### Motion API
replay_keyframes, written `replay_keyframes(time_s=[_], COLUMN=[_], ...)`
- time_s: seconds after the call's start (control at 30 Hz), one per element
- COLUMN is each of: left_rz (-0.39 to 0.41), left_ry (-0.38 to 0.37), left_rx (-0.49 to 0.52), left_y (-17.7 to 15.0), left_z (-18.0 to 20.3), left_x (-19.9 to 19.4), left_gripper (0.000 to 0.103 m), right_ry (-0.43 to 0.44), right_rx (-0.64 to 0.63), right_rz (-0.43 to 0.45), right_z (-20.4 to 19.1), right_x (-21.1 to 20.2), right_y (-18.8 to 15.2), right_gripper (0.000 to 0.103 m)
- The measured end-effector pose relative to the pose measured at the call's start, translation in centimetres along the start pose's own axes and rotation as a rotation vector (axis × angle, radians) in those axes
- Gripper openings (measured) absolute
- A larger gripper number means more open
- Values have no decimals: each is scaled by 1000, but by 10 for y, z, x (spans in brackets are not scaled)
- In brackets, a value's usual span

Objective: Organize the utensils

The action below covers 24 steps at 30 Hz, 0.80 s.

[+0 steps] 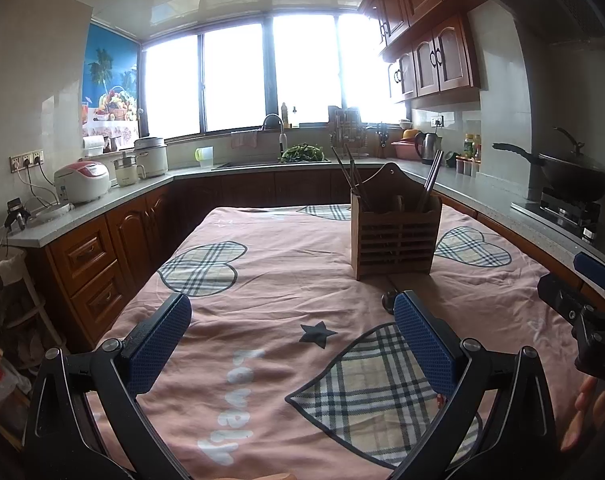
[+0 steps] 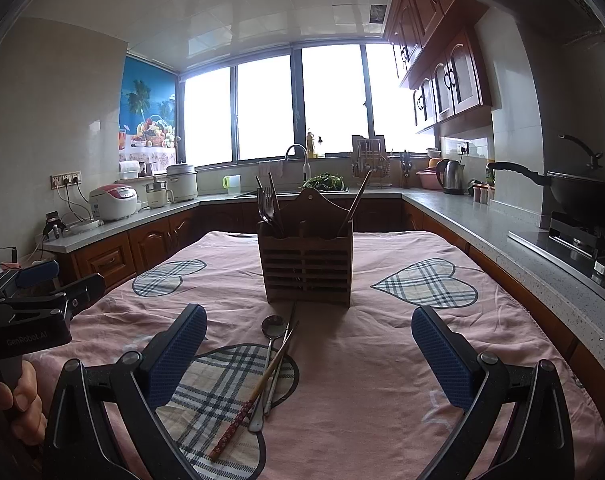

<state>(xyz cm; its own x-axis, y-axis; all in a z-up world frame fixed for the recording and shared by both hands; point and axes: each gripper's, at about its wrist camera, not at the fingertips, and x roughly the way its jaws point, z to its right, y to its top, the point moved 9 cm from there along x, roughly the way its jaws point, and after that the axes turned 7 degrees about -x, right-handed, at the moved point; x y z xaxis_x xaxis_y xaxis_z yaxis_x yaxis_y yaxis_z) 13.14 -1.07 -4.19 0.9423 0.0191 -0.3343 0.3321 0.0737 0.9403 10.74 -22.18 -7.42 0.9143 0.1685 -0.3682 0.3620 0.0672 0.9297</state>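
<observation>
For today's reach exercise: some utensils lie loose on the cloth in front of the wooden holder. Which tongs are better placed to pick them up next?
Probably the right tongs: open, with the spoon and chopsticks between their fingers. The left tongs, also open, see only the spoon's bowl beside one finger.

A utensil holder (image 2: 307, 264) is stood on the bench (image 2: 382, 360); a spoon (image 2: 271, 344) and chopsticks (image 2: 258, 392) are laid just before it.

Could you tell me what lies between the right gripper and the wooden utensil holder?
In the right wrist view, a spoon and chopsticks lie on the tablecloth between the right gripper and the wooden utensil holder.
</observation>
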Motion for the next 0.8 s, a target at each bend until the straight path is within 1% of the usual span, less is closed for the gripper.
replay_keyframes(time_s=[0.43,0.8], left_rz=[12,11], left_ry=[18,12], left_rx=[11,11], left_y=[2,2], left_z=[0,1], left_x=[-2,-3], left_gripper=[103,103], right_ry=[0,2], right_rx=[0,-2], right_rz=[2,5], right_z=[0,-1], right_x=[0,-1], right_y=[1,2], right_gripper=[103,103])
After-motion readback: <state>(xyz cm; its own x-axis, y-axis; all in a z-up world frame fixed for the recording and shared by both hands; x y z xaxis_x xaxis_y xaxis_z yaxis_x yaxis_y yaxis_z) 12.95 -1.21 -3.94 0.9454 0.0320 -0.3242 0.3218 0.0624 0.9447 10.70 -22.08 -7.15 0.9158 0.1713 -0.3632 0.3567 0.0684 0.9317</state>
